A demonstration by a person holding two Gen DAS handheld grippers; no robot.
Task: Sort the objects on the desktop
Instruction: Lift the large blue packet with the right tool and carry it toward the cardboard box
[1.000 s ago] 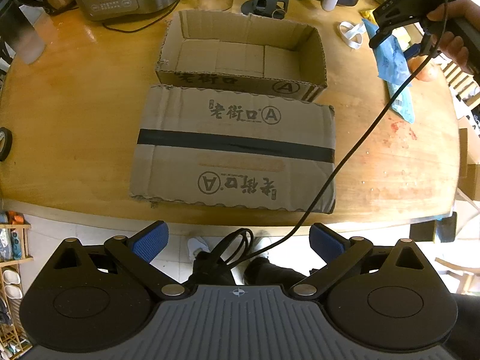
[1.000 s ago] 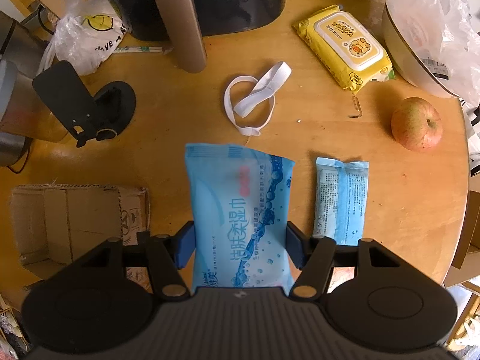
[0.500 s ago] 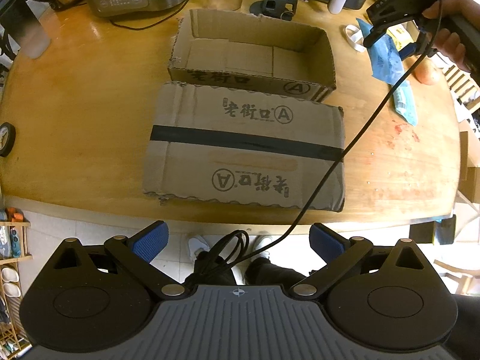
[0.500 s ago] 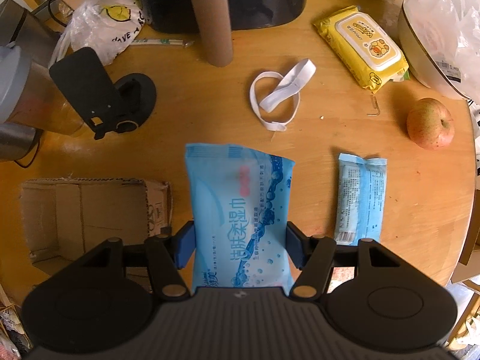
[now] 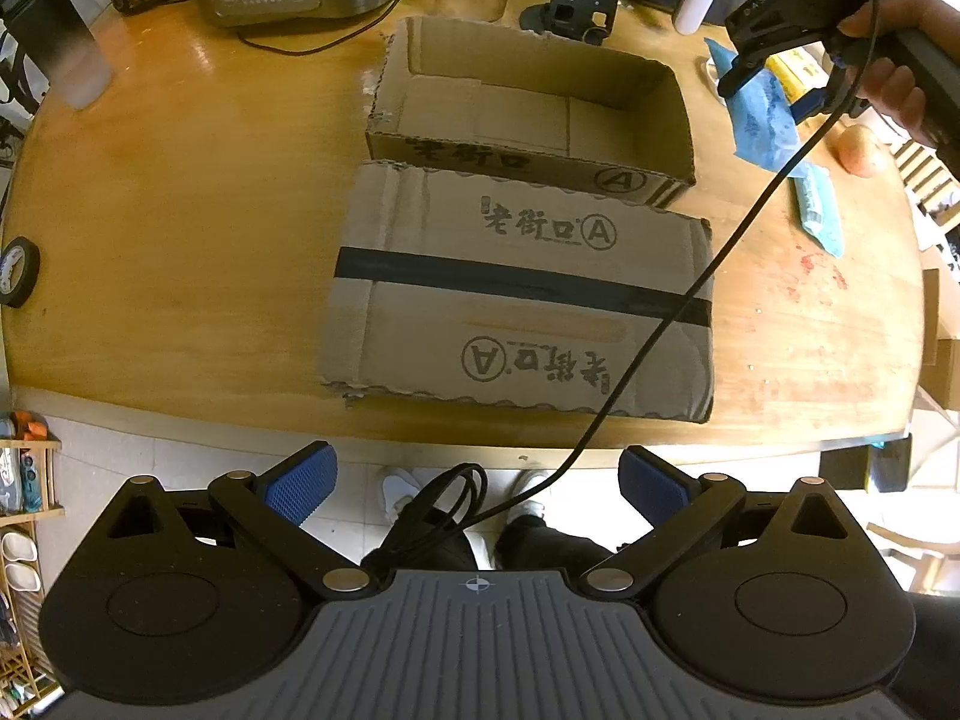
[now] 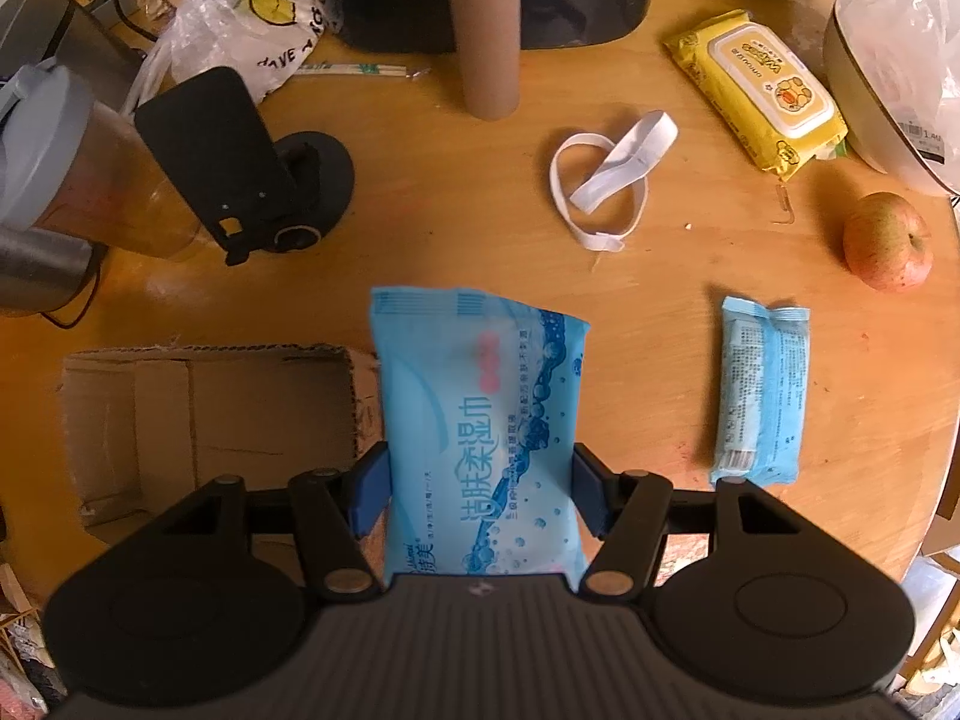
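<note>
- On the round wooden table (image 6: 420, 252), a blue wet-wipe pack (image 6: 480, 438) is clamped between the pads of the right gripper (image 6: 480, 489) and is carried clear of the tabletop, just beside the right wall of the open cardboard box (image 6: 204, 420).
- From the left wrist view, the same pack (image 5: 762, 126) is seen hanging from the right gripper (image 5: 774, 90), which is held by a hand (image 5: 894, 78) beyond the right end of the box (image 5: 528, 108).
- The left gripper (image 5: 477, 480) is held with its jaws spread wide and with nothing between them, over the near edge of the table (image 5: 180, 240).
- A flattened cardboard sheet (image 5: 522, 294) is laid in front of the box, touching it.
- A black cable (image 5: 690, 294) is draped across the sheet.
- To the right of the held pack, a small blue packet (image 6: 759, 396) is laid flat, well apart from it.
- Farther back, a white elastic band (image 6: 606, 180), a yellow wipe pack (image 6: 756, 90), an apple (image 6: 888, 240) and a cardboard tube (image 6: 486, 24) are placed.
- A black phone stand (image 6: 252, 174) is set behind the box.
</note>
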